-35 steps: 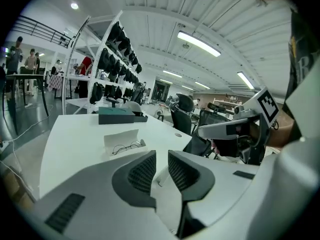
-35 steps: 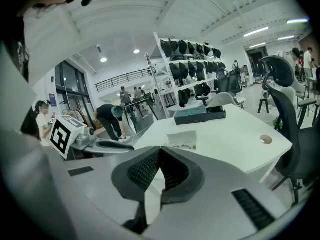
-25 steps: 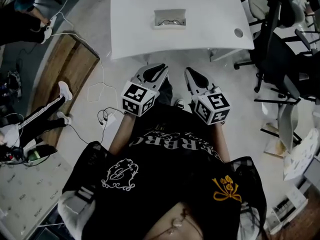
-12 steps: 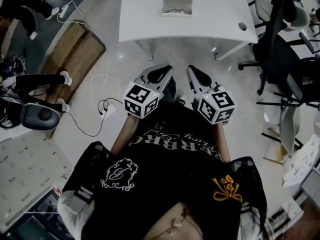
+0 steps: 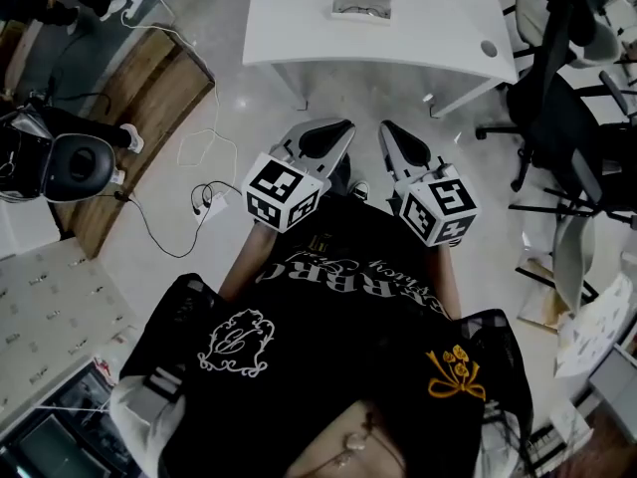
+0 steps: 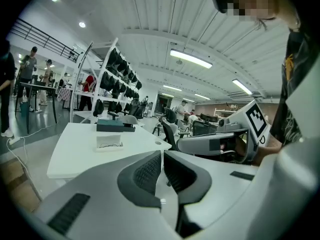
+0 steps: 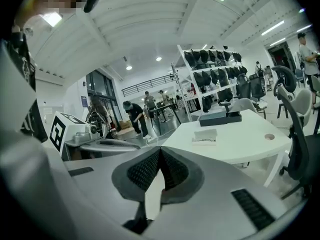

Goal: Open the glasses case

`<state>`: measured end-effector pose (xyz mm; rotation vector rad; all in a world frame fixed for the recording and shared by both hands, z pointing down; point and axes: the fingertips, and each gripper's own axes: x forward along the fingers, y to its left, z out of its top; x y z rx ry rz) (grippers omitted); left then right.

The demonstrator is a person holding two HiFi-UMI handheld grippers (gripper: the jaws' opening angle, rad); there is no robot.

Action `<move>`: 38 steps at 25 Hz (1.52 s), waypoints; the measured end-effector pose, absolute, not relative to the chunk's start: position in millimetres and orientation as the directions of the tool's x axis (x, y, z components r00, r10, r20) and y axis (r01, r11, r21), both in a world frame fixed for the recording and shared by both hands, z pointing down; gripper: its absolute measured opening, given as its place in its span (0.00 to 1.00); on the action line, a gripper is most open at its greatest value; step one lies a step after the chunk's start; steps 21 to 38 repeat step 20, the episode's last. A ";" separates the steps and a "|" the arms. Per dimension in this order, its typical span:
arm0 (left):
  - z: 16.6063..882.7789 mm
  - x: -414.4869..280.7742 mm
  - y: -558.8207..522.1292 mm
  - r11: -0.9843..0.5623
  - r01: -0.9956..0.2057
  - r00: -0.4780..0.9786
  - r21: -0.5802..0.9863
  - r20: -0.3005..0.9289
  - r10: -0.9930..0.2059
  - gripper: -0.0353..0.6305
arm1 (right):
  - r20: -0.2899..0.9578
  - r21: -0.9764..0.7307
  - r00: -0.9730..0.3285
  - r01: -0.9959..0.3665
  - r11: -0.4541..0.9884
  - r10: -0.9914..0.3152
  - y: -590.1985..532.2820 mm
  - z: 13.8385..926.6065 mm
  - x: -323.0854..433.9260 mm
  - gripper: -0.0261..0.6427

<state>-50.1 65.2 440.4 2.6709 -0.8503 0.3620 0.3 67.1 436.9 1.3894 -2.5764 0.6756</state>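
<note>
The glasses case (image 5: 361,3) is a small pale box lying on the white table (image 5: 299,28), far ahead of me; a pair of glasses shows on it. It also appears in the left gripper view (image 6: 109,142) and the right gripper view (image 7: 205,135). My left gripper (image 5: 336,133) and right gripper (image 5: 391,133) hang side by side close to my body, over the floor and well short of the table. Both are shut, fingertips together, with nothing between them (image 6: 162,154) (image 7: 160,150).
Black office chairs (image 5: 557,98) crowd the right side. A wooden platform (image 5: 149,118) and loose cables (image 5: 199,197) lie on the floor at left. A dark box (image 6: 115,126) sits at the table's far edge. People stand by shelves in the background.
Both grippers have shifted a little forward toward the table and slightly up. The head view has swung, so the table and case now sit higher and further right in it.
</note>
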 end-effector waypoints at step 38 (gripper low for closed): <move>426.4 -40.5 67.8 -0.779 -0.595 0.790 0.196 0.320 -0.523 0.10 | 0.324 -0.319 -0.580 -0.811 0.491 -0.748 66.2 428.8 5.4 0.06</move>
